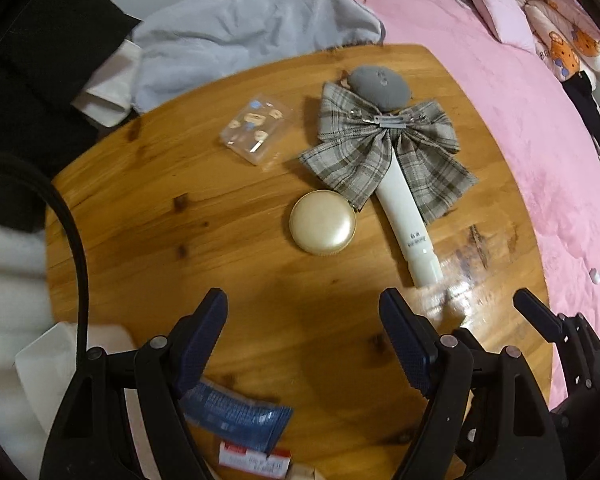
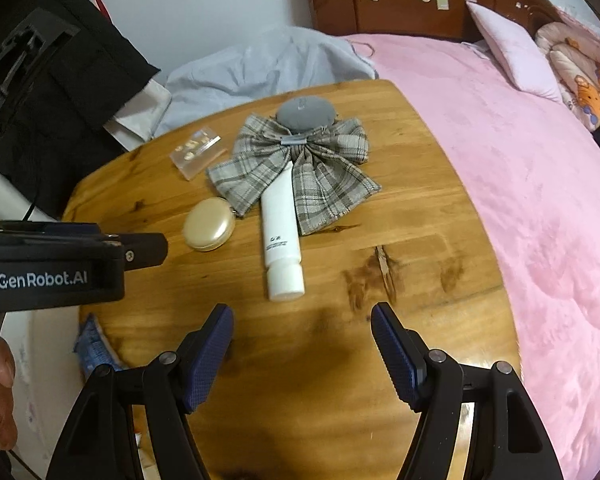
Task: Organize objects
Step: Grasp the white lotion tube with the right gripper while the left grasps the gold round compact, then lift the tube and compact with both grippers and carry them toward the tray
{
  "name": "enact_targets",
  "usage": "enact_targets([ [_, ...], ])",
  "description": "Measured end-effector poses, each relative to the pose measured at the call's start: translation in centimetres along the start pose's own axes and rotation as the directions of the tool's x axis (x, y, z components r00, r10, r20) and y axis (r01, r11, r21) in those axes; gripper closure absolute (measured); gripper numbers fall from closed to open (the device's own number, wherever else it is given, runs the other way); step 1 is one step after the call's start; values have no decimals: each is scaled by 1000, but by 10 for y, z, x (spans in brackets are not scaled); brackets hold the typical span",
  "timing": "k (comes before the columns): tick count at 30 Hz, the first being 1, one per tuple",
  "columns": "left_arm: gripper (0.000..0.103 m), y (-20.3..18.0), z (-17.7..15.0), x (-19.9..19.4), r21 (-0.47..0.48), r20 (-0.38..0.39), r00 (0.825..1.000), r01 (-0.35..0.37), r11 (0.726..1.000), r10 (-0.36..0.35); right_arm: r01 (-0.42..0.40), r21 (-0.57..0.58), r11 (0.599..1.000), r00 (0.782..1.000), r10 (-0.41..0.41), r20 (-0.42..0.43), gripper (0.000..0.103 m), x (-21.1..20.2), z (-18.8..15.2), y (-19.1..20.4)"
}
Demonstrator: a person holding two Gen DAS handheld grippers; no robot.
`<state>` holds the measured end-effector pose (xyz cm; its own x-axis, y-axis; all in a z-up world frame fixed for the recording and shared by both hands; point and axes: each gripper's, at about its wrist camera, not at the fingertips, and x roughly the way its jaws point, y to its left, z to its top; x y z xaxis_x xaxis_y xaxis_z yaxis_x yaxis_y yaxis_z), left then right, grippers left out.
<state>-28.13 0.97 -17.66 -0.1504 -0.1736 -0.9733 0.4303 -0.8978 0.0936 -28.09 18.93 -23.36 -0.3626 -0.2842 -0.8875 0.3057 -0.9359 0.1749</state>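
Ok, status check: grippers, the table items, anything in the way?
Left gripper and right gripper open, empty, above the table. White tube partly under the plaid bow; gold compact beside it. Path clear.

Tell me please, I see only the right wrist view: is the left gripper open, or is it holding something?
Observer: It is open. The left gripper holds nothing and hangs above the wooden table, short of the gold compact.
Operator: I see a blue thing at the near edge of the table. What is it?
Observer: It is a flat blue packet, partly hidden behind one finger of the left gripper.
Operator: Is anything next to it?
Observer: Yes, a small red and white box lies just nearer to the camera than the packet.
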Motion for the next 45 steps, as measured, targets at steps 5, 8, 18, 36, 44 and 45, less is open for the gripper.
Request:
enact_targets([
  [5,22,-3,17,35,15,-28,1000,-14,1000,14,-32,-34,999,999,31,-24,31,32,5,1],
  [8,22,-3,26,53,-6,-60,998,-3,1000,2,-38,-47,998,999,37,-29,31,43,5,2],
  [18,21,-8,34,76,-13,-99,995,10,1000,-11,-23,-104,994,1000,23,2,33,57,8,9],
  [36,28,-6,33,77,42,-60,998,31,999,-29,60,-169,984,998,-54,35,74,58,12,16],
  [44,44,-30,22,65,125,11,999,-39,991,38,15,-110,994,1000,-15,-3,74,47,0,6],
  [45,44,-32,19,64,131,15,999,-52,990,50,12,-102,995,1000,-12,-5,74,46,-3,4],
])
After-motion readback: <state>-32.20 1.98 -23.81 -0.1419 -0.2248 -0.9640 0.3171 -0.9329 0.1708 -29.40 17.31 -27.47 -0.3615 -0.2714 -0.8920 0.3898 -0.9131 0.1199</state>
